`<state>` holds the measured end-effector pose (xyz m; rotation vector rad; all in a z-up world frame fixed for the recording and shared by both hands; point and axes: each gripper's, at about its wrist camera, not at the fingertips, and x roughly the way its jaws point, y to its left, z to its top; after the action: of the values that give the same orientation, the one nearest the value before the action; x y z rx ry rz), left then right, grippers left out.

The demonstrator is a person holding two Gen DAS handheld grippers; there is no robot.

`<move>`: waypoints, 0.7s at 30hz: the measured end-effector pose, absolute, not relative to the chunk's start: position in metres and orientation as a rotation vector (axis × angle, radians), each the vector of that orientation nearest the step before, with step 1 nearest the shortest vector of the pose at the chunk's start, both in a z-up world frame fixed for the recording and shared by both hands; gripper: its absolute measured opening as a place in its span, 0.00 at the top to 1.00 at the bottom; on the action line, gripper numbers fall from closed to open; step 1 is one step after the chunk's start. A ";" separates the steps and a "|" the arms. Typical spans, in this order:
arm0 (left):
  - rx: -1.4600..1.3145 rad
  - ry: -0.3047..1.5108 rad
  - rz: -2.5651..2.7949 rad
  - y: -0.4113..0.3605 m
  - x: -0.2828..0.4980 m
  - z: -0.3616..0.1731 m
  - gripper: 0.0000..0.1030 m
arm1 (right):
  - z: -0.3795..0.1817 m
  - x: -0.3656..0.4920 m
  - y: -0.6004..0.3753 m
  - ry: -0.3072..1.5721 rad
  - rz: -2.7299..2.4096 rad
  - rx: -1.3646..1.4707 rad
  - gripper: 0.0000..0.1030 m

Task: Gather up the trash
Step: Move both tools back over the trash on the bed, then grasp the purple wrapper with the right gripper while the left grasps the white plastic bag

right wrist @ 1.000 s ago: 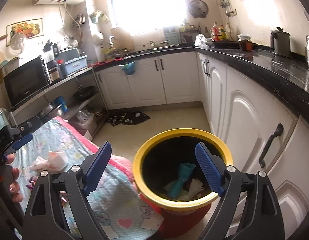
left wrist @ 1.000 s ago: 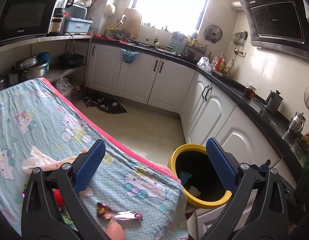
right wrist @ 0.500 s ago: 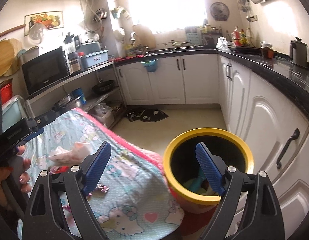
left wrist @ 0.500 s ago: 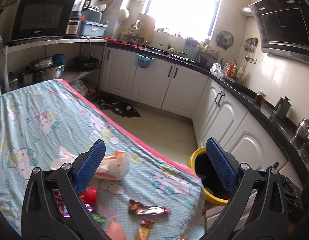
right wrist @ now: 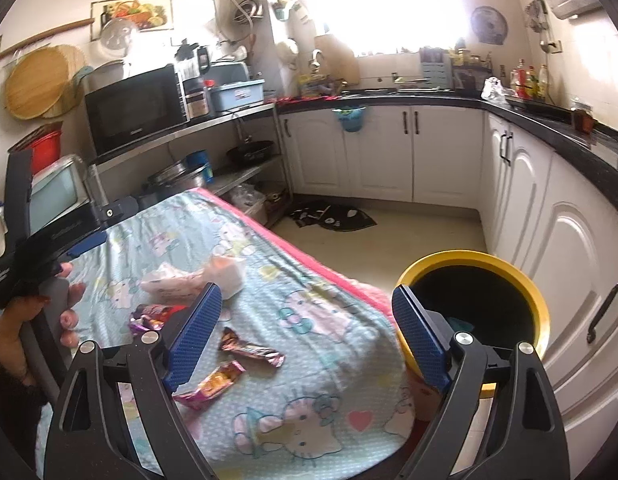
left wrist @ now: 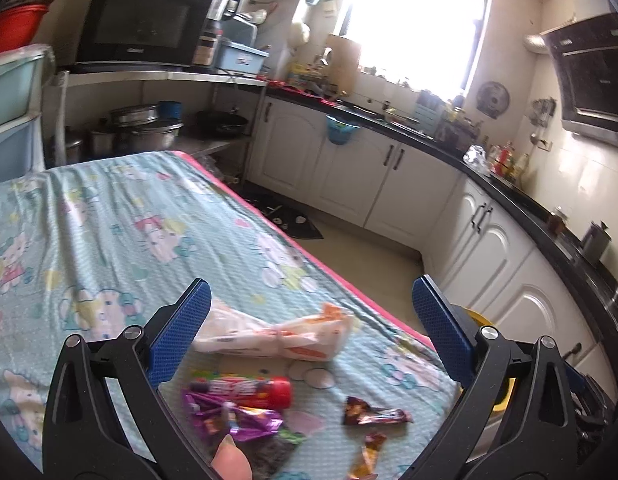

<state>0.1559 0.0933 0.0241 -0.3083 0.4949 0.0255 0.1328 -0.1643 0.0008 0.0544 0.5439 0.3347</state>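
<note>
Kitchen, bench (left wrist: 109, 216) under a cartoon cloth. Trash sits at its near end: crumpled bag (left wrist: 277, 336), red tube (left wrist: 245, 390), candy wrappers (right wrist: 251, 350). Yellow bin (right wrist: 505, 268) stands on the floor just past the bench corner. Left gripper (left wrist: 309, 332) and right gripper (right wrist: 307, 338) both have jaws spread, empty. Risk: thin flat wrappers could slip, or the jaws snag the cloth.
</note>
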 end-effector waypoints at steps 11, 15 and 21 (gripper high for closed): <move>-0.330 0.551 0.109 0.143 0.153 0.004 0.10 | -0.011 0.126 -0.120 0.590 0.427 0.010 0.17; -0.341 0.593 0.130 0.157 0.153 -0.008 0.10 | -0.018 0.128 -0.101 0.613 0.467 -0.013 0.17; -0.380 0.663 0.134 0.178 0.162 -0.028 0.10 | -0.027 0.129 -0.064 0.634 0.568 -0.056 0.17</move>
<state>0.1624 0.1781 -0.0280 -0.3802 0.6628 0.1339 0.1288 -0.0639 -0.0274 -0.0560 0.6343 0.5676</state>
